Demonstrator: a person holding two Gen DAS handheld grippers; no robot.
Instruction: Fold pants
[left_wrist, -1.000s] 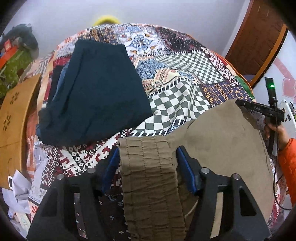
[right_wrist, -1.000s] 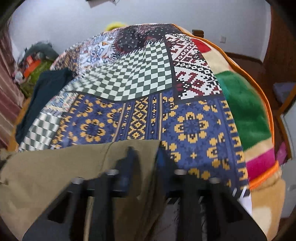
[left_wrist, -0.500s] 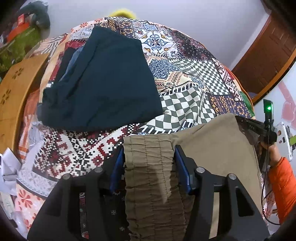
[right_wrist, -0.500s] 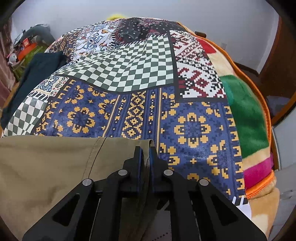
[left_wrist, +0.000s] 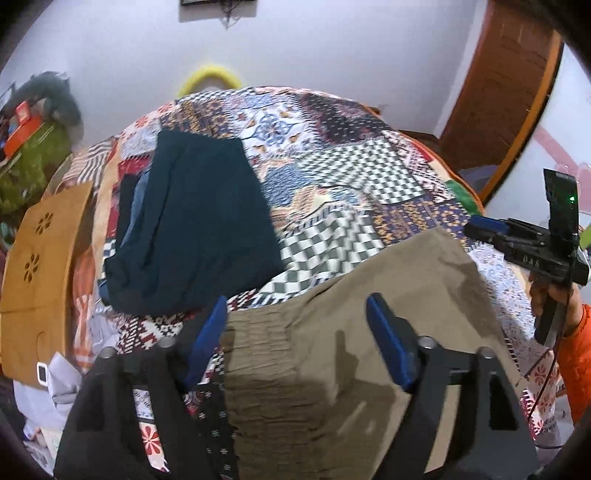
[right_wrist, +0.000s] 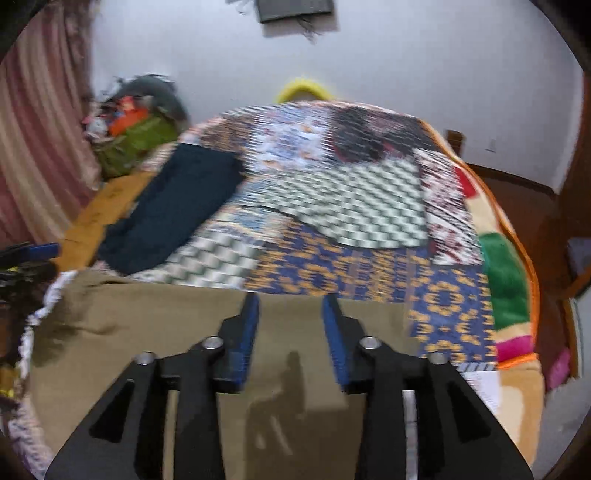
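The khaki pants (left_wrist: 354, 317) lie flat on the patchwork bed cover, elastic waistband at the left end; they also show in the right wrist view (right_wrist: 184, 332). My left gripper (left_wrist: 295, 306) is open above the waistband, holding nothing. My right gripper (right_wrist: 290, 302) is open above the pants' far edge near the leg end, holding nothing. The right gripper also appears in the left wrist view (left_wrist: 480, 225), past the pants' right end.
A dark navy folded garment (left_wrist: 192, 225) lies on the bed cover (left_wrist: 351, 166) to the left, over other clothes. A wooden board (left_wrist: 37, 266) runs along the bed's left side. A wooden door (left_wrist: 506, 81) stands at the right. Clutter (right_wrist: 129, 125) sits by the curtain.
Both grippers have opened and let go of the pants, which now lie flat. Both have lifted and pulled back a little.
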